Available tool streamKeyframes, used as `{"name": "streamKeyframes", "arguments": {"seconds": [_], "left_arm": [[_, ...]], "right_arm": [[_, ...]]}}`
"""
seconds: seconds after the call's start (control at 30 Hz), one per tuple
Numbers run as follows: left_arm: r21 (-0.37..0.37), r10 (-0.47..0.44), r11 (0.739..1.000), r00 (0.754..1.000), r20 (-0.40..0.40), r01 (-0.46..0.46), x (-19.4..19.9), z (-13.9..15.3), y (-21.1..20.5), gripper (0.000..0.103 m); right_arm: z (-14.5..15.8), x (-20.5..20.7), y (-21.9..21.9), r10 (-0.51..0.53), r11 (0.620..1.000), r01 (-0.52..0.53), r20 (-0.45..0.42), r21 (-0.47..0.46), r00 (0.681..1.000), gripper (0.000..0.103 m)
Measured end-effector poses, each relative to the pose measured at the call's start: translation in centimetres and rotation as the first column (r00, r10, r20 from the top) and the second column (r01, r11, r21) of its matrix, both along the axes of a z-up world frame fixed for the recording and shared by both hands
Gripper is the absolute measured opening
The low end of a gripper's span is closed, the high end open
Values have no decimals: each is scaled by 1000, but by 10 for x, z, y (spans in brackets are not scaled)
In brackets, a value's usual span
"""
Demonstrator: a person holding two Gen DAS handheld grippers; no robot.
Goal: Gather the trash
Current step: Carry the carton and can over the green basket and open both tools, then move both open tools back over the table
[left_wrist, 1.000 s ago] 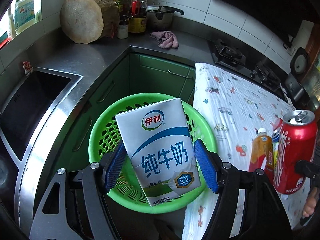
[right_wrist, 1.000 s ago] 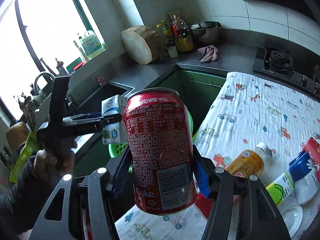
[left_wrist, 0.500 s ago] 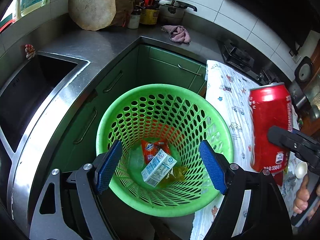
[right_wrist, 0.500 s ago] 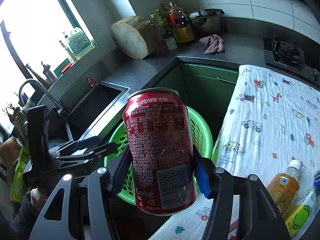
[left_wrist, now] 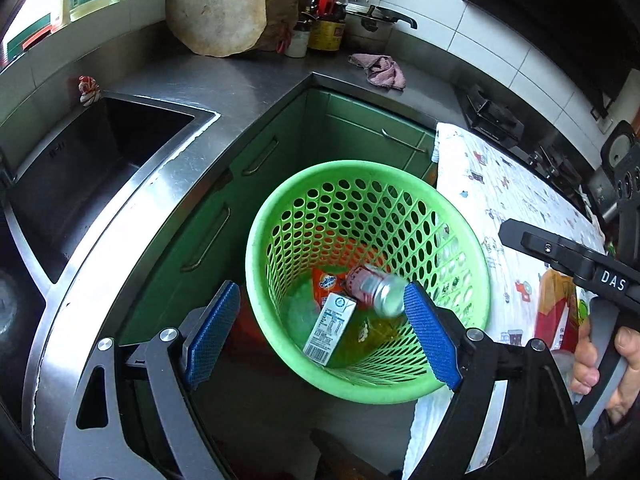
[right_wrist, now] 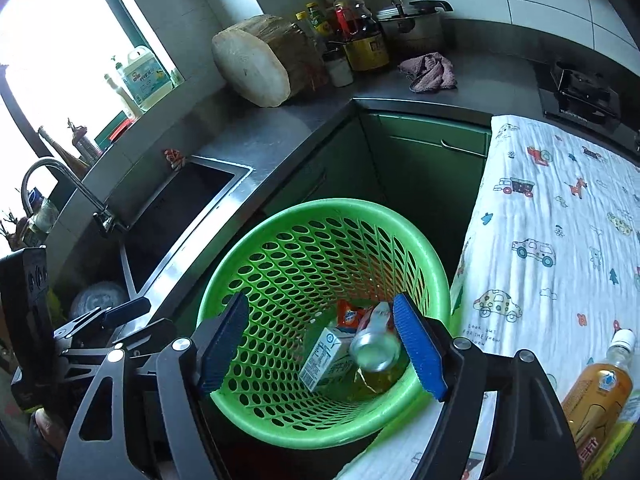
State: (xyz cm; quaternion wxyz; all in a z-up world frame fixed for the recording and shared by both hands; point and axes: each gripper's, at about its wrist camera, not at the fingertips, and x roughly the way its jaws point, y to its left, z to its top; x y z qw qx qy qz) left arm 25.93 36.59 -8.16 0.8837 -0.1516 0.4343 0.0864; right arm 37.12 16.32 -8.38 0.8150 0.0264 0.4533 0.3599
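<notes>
The red can (right_wrist: 376,344) is inside the green basket (left_wrist: 256,248), blurred, at about three o'clock of the milk carton (left_wrist: 330,328). It looks light, thin-walled and slick; gripping across mid-body seems best. Beside it lies an orange wrapper (left_wrist: 326,284). A second ago the right gripper (right_wrist: 320,350) clasped the can and the left gripper (left_wrist: 320,330) the carton; both jaws have just been opening and now gape empty above the basket. A juice bottle (right_wrist: 600,384) waits on the printed cloth (right_wrist: 560,220) at four o'clock.
</notes>
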Motion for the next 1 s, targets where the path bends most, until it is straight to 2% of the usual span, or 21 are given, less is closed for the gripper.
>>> {"name": "streamKeyframes", "arguments": {"seconds": [0.17,0.37,0.53,0.73,0.87,1.0], "left_arm": [[13,-18,1000,1000,15,18,-6,7,-17,83],[23,-59,998,998,36,58,-15,16,-55,86],[13,-107,994,993,52,106,-18,21,-95,86],[3,-181,983,982,60,181,-13,24,-150,88],[3,-244,970,968,51,244,-4,24,-188,88],[5,-311,951,950,37,311,9,21,-220,89]], "right_arm": [[10,-17,-36,-46,999,46,28,-15,999,75],[17,-45,-112,-142,990,143,29,-13,989,76],[14,-71,-182,-184,976,191,77,-99,980,76],[-3,-97,-258,-233,944,254,119,-209,965,80],[-19,-109,-289,-268,935,281,91,-218,959,80],[-31,-116,-298,-278,935,286,70,-209,958,80]]}}
